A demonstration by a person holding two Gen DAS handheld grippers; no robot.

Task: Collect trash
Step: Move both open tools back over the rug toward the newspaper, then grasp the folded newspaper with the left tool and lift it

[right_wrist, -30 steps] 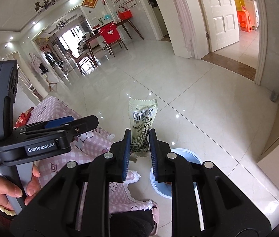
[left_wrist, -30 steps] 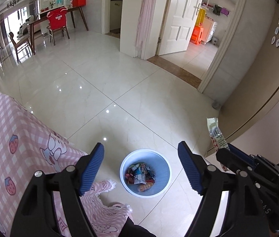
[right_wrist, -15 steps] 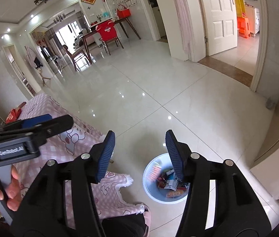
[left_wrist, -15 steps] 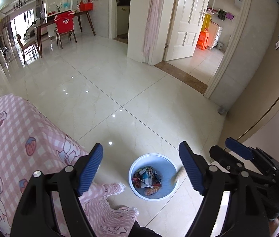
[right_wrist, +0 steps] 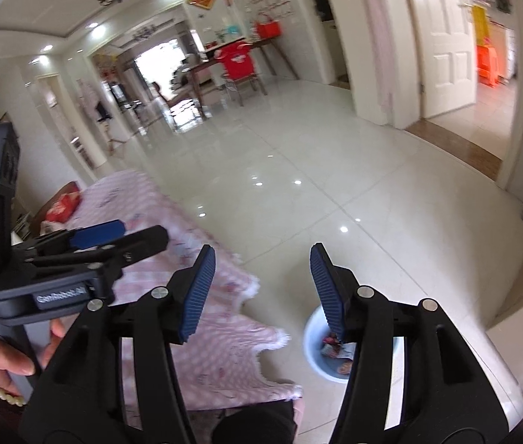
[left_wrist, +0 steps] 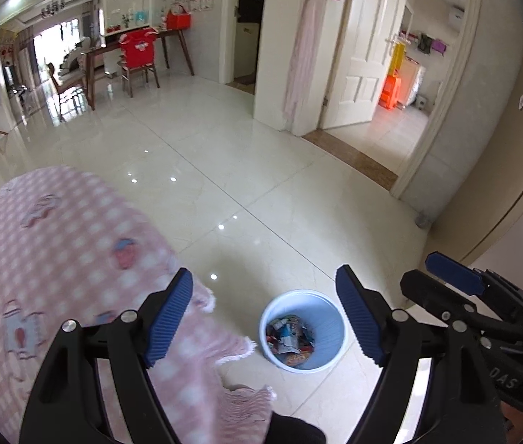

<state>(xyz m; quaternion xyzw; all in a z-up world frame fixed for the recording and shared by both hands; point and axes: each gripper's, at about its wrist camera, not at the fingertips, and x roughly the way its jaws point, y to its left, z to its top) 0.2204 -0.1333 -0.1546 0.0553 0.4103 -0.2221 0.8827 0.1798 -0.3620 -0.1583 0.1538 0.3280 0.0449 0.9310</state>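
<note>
A small round bin (left_wrist: 328,323), pale blue with a white rim, stands upright and open on a glossy cream tiled floor. It sits just beside the frilled edge of a pink checked cloth that hangs down toward the floor. Inside, at the bottom, lies a loose heap of crumpled wrappers (left_wrist: 289,338) in red, white, blue and silver, filling only the lowest part, with the ribbed inner wall bare above them. From the right wrist view the bin (right_wrist: 315,336) is partly hidden, with some wrappers (right_wrist: 335,349) showing inside.
</note>
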